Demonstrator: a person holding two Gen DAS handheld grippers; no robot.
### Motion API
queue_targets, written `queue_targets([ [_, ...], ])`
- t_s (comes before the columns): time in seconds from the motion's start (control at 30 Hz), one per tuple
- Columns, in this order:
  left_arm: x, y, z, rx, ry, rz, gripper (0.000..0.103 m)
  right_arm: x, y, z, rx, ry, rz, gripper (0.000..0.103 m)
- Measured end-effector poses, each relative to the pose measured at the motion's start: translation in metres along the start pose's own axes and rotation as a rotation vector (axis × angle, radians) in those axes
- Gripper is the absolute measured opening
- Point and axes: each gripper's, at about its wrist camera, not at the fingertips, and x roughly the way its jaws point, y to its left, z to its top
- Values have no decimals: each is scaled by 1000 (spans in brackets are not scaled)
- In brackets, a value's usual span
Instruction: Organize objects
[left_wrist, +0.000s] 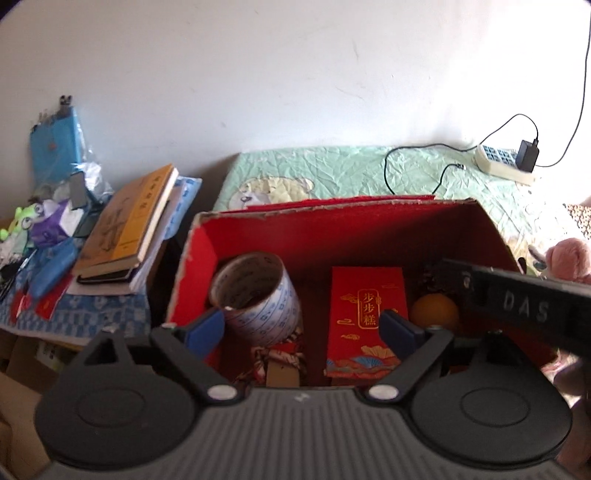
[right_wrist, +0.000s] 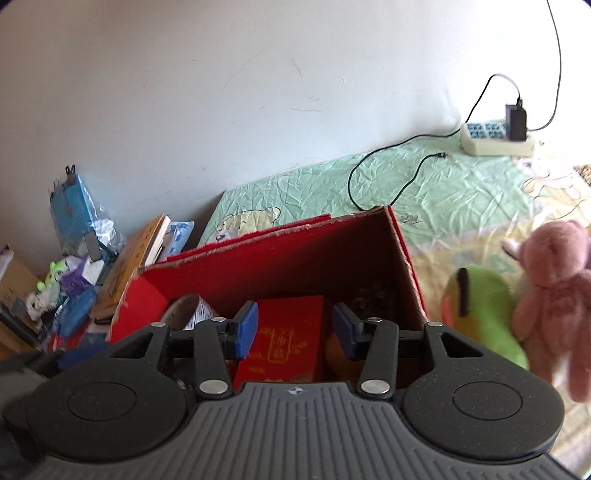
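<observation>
We look from each wrist forward and down along blue-padded fingers, close above the open red cardboard box (left_wrist: 369, 229). Our left view faces it squarely; our right view (right_wrist: 295, 258) sits further right and tilted. Both share the box, the green crinkled sheet (left_wrist: 332, 170) and white wall (right_wrist: 221, 92).

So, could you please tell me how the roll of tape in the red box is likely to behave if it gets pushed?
The roll of tape leans tilted in the red box, so it would probably tip or roll. Its hollow core suggests it is fairly light, and its glossy surface may be a little slippery.
</observation>
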Motion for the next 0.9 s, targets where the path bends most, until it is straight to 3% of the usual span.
queue_targets([
  [0.07, -9, 1, -3, -4, -8, 8, 100, -9, 2, -3, -13, -9, -6, 50],
  [0.13, -18, 1, -8, -2, -10, 19, 100, -18, 5, -6, -25, -22, -18, 50],
  [0.2, -26, 1, -13, 8, -25, 25, 100, -27, 7, -10, -29, -36, -30, 58],
  [0.37, -45, -5, -26, 22, -39, 56, 100, -44, 9, -24, -29, -43, -51, 59],
  [0.77, -21, -8, -60, 1, 183, 44, 99, -43, -1, -57, 9, 99, -121, 59],
  [0.9, -14, -11, -65, 1, 220, 60, 99, -39, -2, -61, 16, 137, -140, 62],
])
